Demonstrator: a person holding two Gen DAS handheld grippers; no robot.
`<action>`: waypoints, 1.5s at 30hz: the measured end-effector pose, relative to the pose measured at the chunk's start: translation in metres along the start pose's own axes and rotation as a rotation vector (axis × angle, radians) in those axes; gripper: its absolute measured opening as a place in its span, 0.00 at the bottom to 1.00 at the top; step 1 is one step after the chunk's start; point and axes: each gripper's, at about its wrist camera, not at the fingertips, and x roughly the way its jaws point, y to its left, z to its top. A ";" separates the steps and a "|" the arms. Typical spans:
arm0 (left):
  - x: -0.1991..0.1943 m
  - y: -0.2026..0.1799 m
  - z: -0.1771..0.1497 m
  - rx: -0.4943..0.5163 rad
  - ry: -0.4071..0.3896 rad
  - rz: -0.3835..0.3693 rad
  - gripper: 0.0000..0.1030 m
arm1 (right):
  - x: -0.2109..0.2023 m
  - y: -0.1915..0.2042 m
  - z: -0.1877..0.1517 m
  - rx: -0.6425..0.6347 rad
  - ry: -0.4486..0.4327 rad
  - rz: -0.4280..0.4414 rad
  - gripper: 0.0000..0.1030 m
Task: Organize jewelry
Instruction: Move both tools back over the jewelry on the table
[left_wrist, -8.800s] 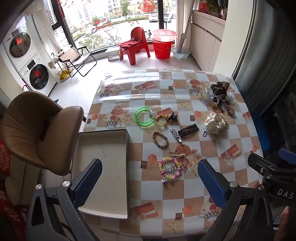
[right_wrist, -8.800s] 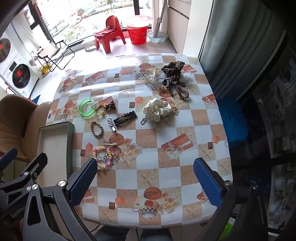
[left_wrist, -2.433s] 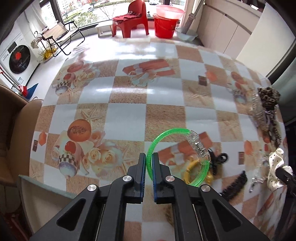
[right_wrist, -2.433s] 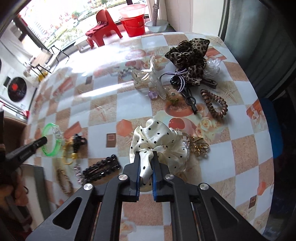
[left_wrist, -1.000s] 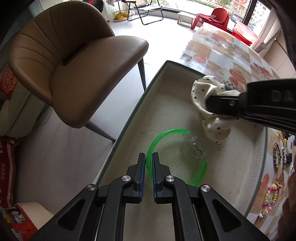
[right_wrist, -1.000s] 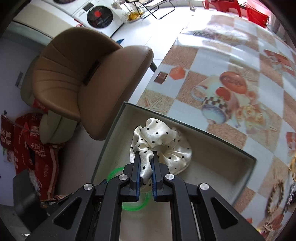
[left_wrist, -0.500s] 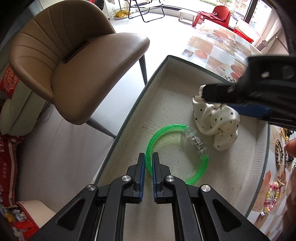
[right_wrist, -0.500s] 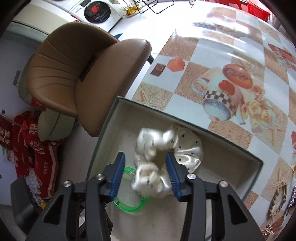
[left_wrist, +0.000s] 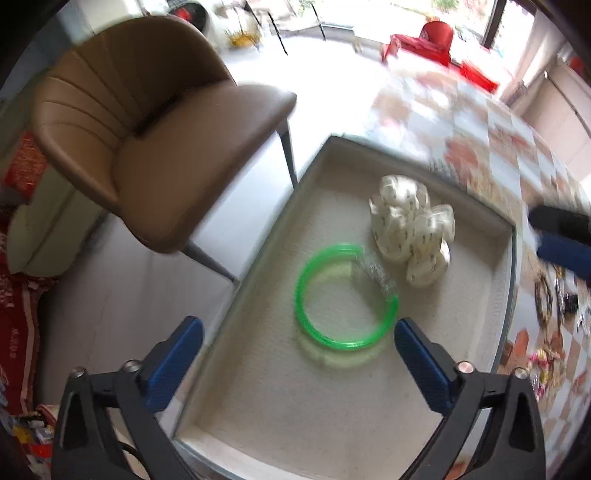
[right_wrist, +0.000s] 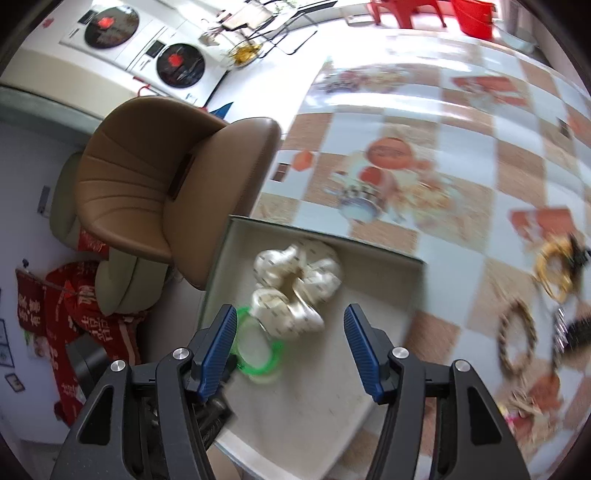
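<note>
Both tools, left (left_wrist: 298, 345) and right (right_wrist: 290, 349), have just spread apart, bangle (left_wrist: 345, 297) and scrunchie (left_wrist: 412, 230) lying loose in tray (left_wrist: 369, 417)

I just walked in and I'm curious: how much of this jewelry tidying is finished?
Only a start. Two pieces lie in the tray: the green bangle and the polka-dot scrunchie. Nothing is in hand: the left gripper and right gripper have just been opening and are empty. On the table the gold bangle, braided bracelet and other pieces are left.
</note>
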 end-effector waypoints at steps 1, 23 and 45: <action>-0.003 -0.001 0.000 0.014 0.001 -0.008 1.00 | -0.005 -0.003 -0.005 0.008 -0.004 -0.006 0.62; -0.054 -0.123 -0.006 0.399 -0.041 -0.180 1.00 | -0.119 -0.136 -0.133 0.415 -0.115 -0.287 0.81; 0.003 -0.279 0.044 0.463 -0.029 -0.171 1.00 | -0.123 -0.236 -0.057 0.326 -0.123 -0.345 0.81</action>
